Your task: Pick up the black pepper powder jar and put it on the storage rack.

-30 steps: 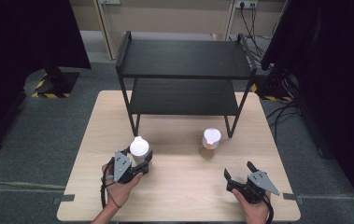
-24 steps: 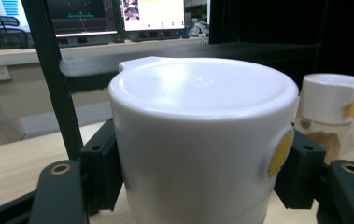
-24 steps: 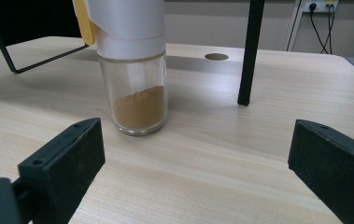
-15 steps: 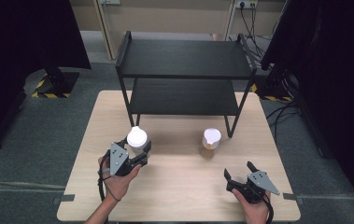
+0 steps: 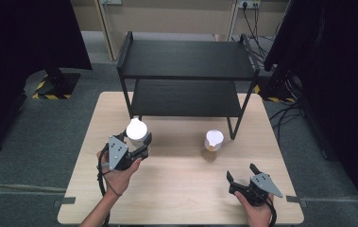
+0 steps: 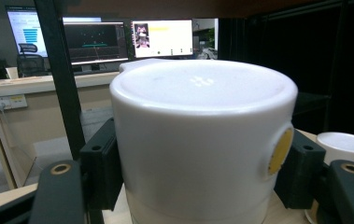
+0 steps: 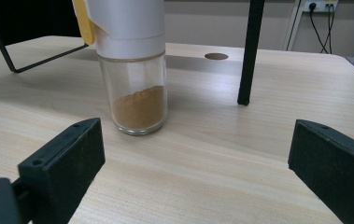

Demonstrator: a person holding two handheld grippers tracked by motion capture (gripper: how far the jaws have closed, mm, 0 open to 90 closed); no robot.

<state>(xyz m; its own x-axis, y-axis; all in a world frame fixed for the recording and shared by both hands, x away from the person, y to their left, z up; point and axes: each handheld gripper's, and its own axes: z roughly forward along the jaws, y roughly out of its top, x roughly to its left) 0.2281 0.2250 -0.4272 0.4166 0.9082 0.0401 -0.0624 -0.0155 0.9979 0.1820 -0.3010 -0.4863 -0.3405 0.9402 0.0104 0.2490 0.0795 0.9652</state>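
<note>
My left gripper (image 5: 140, 142) is shut on the white cap of a spice jar (image 5: 136, 128) and holds it above the table, in front of the shelf's left leg. In the left gripper view the cap (image 6: 202, 140) sits between both black pads (image 6: 102, 168), with a yellow tab on its right side. A second jar (image 5: 213, 140) stands upright on the table to the right; it is glass with brown powder (image 7: 138, 107) under a white cap. My right gripper (image 5: 241, 171) rests near the front right edge, open and empty, and points at that jar from a short distance.
A black two-tier shelf (image 5: 186, 61) stands at the back of the light wooden table (image 5: 181, 194); its front right leg (image 7: 249, 51) stands just right of the second jar. Cables and dark stands lie on the floor beyond.
My left gripper has lifted its jar off the table and moved it a little toward the shelf. The right gripper and the second jar have kept still.
</note>
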